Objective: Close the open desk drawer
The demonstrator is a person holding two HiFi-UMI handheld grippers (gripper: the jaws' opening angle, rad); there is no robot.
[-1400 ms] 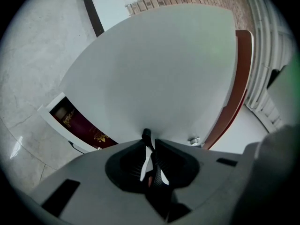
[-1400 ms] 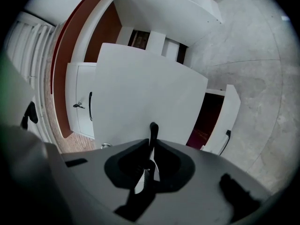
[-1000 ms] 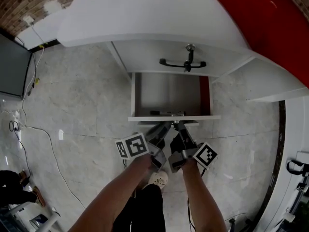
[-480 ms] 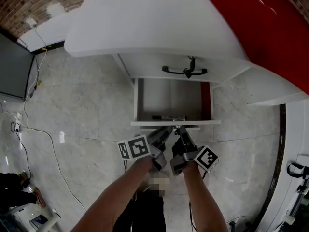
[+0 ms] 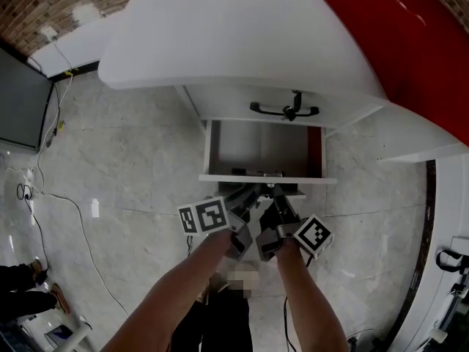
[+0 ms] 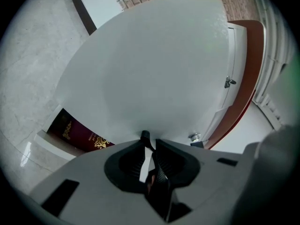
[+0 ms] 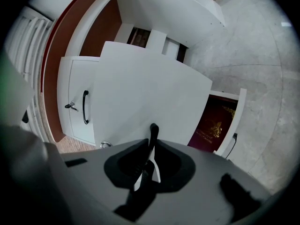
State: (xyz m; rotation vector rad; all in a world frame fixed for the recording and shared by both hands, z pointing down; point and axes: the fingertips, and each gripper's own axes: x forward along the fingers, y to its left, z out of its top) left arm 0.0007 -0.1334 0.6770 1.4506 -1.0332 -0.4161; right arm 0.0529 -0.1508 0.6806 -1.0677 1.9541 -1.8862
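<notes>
The open desk drawer is seen pulled out under the front edge of the white desk. The left gripper and right gripper are held side by side at the drawer's front edge. The left jaws have just been opening and are narrowly parted, with nothing pinched. The right jaws are likewise set a slit apart, empty.

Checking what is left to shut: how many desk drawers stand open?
1. The open drawer sits just below the closed front with the black handle. Others may be hidden under the desktop.
</notes>
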